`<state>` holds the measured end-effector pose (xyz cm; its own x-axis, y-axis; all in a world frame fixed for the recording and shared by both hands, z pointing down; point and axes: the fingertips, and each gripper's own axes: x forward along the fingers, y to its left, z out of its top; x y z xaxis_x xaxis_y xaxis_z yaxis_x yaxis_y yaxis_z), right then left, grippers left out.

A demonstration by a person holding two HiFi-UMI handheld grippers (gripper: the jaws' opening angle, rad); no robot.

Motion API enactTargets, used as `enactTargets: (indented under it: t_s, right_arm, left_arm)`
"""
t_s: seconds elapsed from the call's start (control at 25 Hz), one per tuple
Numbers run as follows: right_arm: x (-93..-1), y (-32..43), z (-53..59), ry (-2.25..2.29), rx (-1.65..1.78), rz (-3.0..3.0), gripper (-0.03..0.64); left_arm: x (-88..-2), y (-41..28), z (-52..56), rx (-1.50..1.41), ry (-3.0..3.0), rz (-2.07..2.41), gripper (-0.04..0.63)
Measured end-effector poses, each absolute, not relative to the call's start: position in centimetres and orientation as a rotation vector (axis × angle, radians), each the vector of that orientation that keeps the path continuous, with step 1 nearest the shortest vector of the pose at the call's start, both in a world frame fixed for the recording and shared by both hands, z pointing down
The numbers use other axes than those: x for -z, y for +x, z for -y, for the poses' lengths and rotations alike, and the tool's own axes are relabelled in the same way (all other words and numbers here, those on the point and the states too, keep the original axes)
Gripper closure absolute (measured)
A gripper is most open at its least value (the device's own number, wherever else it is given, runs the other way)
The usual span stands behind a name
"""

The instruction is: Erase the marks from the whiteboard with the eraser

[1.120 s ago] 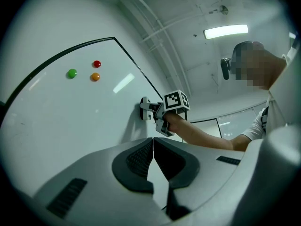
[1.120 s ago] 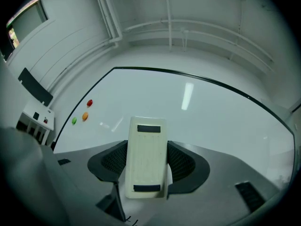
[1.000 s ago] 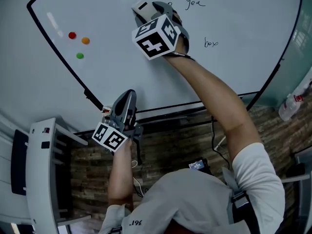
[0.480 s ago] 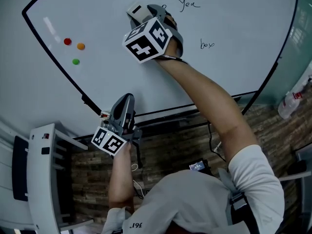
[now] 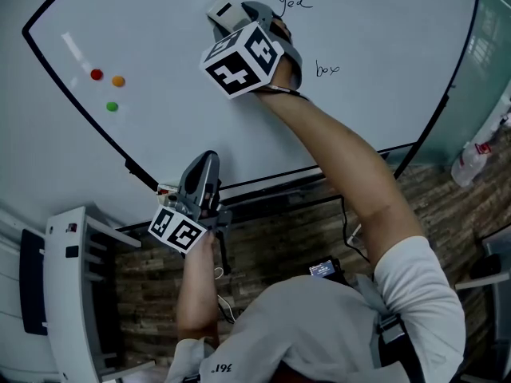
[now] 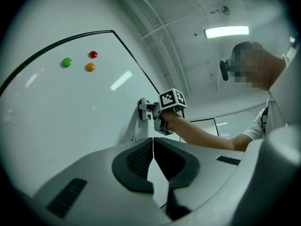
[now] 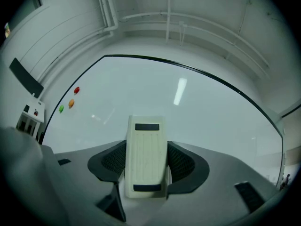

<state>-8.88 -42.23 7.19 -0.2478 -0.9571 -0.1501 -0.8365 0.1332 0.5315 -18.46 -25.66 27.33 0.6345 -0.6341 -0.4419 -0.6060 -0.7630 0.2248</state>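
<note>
Your right gripper [image 7: 146,163] — jaws pinching a cream, ribbed, rectangular eraser [image 7: 146,149], held against the glossy whiteboard [image 7: 211,112]. Only your head view shows the marks: "Yea" [image 5: 291,3] just beside the eraser, "box" [image 5: 326,69] farther off. Your left gripper [image 6: 153,160] — jaws pressed together, nothing between them, near the board's bottom edge.

The person wears a white short-sleeved shirt [image 5: 319,325] with a dark strap [image 5: 391,329] at the right shoulder, and the left gripper [image 6: 153,146] and right gripper [image 7: 146,155] are grey moulded shells with dark ribbed pads [image 6: 136,159] (each carries a white cube [image 5: 242,58] of black square markers).
</note>
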Motion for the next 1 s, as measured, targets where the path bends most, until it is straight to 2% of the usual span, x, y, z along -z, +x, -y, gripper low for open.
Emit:
enactTargets:
  t_s: [1.0]
  right_arm:
    - [-6.1, 4.2, 42.3, 1.973, 0.691, 2.061, 0.344]
  left_arm:
    - [-27.6, -12.9, 26.1, 0.745, 2.817, 0.953, 0.588]
